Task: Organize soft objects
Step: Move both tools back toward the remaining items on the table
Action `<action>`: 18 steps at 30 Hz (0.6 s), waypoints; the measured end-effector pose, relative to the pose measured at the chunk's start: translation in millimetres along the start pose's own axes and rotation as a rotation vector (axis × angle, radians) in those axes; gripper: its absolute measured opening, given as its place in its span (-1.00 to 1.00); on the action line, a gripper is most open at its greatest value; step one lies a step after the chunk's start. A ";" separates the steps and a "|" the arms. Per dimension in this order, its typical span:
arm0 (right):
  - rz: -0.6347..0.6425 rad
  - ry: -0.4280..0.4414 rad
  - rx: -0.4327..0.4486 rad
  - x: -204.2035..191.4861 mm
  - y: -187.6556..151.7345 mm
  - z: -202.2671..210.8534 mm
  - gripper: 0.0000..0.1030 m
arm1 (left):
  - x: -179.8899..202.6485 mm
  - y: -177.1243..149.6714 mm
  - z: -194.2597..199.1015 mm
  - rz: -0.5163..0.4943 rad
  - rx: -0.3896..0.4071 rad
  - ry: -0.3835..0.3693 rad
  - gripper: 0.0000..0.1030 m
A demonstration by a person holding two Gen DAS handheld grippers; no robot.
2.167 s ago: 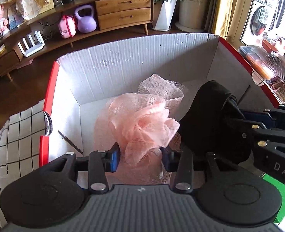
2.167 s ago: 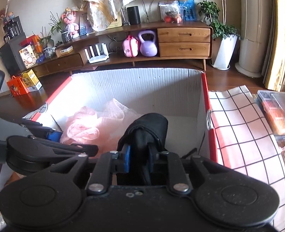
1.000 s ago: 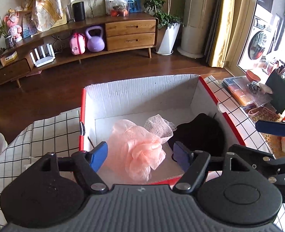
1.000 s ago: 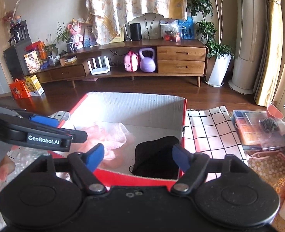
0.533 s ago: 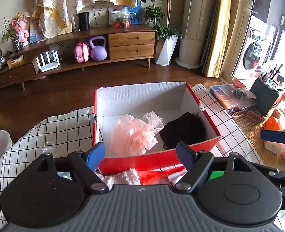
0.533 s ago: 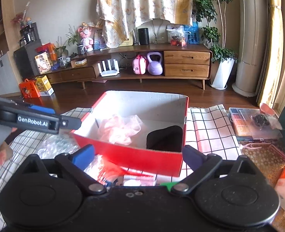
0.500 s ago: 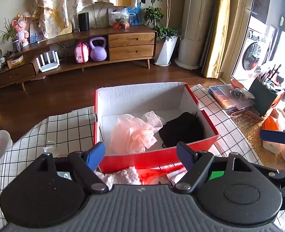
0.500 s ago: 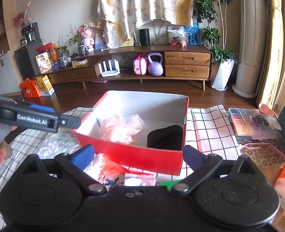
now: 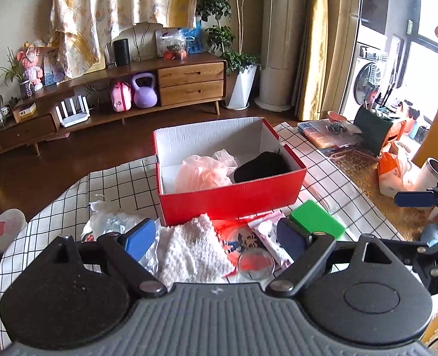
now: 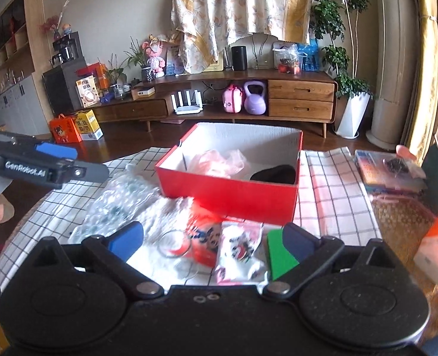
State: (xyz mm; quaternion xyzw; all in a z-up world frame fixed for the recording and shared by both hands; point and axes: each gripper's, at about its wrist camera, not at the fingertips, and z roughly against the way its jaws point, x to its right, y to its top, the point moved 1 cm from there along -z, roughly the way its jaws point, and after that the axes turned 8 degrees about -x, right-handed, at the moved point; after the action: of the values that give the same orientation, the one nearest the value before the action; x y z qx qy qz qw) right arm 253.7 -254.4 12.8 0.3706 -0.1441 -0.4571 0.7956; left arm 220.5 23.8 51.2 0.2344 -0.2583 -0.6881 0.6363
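A red box with white inner walls stands on the checked tablecloth; it also shows in the right wrist view. Inside lie a pink mesh pouf on the left and a black soft item on the right. In front of the box lie a white knitted cloth, a green sponge, printed packets and bubble wrap. My left gripper is open and empty, held above the white cloth. My right gripper is open and empty, above the packets.
A clear round lid lies among the packets. To the right on the table stand a clear organizer box, a dark green holder, an orange bag and a metal cup. A wooden sideboard lines the far wall.
Both grippers let go of the pouf and the black item inside the box, opened, and drew back and up. The items in front of the box have come into view.
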 end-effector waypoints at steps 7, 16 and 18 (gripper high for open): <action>0.023 0.018 0.013 -22.7 -29.9 18.2 0.94 | -18.2 -46.5 20.9 0.080 0.012 -0.028 0.94; 0.079 -0.009 0.019 -41.0 -58.2 19.3 0.94 | -41.5 -108.3 25.0 0.120 -0.006 -0.044 0.98; 0.083 -0.013 0.015 -40.8 -64.0 16.2 0.94 | -42.9 -121.8 22.5 0.097 -0.019 -0.061 0.98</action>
State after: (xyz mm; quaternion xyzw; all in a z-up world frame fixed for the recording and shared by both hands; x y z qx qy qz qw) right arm 182.6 -247.5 -17.8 0.3672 -0.1678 -0.4250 0.8102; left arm 117.4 74.8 -11.7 0.1943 -0.2820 -0.6658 0.6629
